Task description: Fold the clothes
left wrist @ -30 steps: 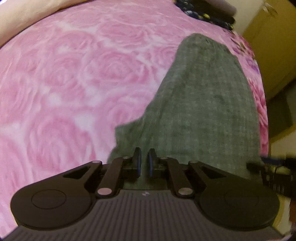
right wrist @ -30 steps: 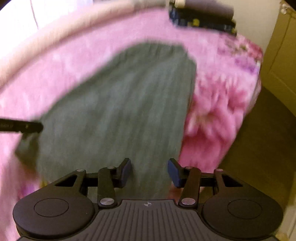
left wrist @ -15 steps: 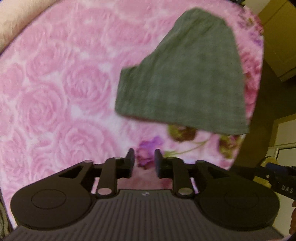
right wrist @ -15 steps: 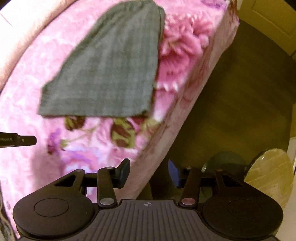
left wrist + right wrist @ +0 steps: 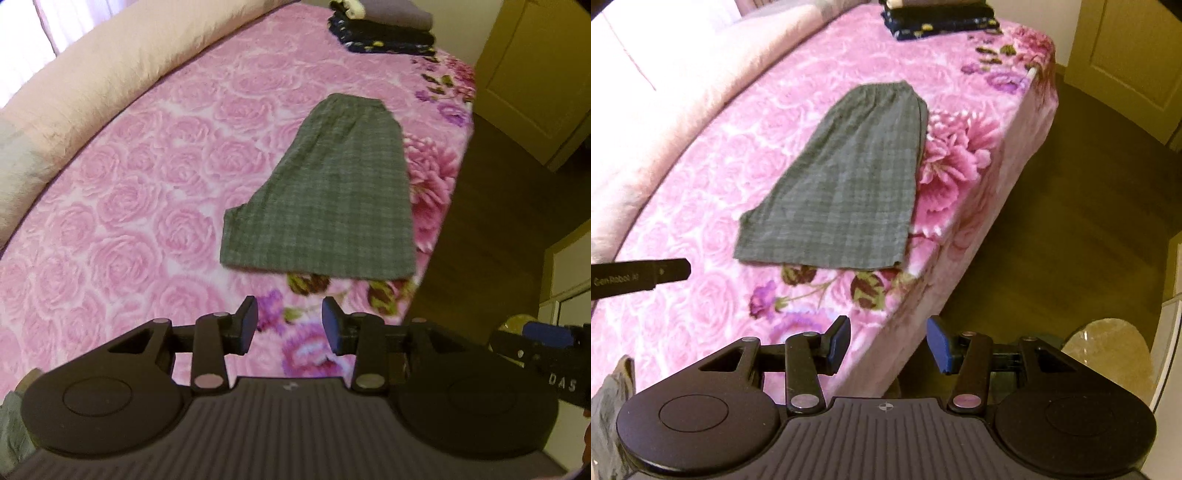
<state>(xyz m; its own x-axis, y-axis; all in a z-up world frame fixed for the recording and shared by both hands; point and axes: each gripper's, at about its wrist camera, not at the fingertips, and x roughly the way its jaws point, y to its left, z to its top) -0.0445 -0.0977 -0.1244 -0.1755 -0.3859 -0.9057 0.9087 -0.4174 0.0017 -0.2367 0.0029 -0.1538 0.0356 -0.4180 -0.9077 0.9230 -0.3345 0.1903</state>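
Evidently soft, light and limp, the grey checked shorts (image 5: 325, 192) lie flat near the pink bedspread's (image 5: 147, 206) right edge, best pinched at a near hem corner, while the left gripper (image 5: 289, 325) and right gripper (image 5: 888, 345) hover apart, empty.

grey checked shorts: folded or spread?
Folded in half lengthwise: the grey checked shorts lie flat on the pink blanket, one leg visible.
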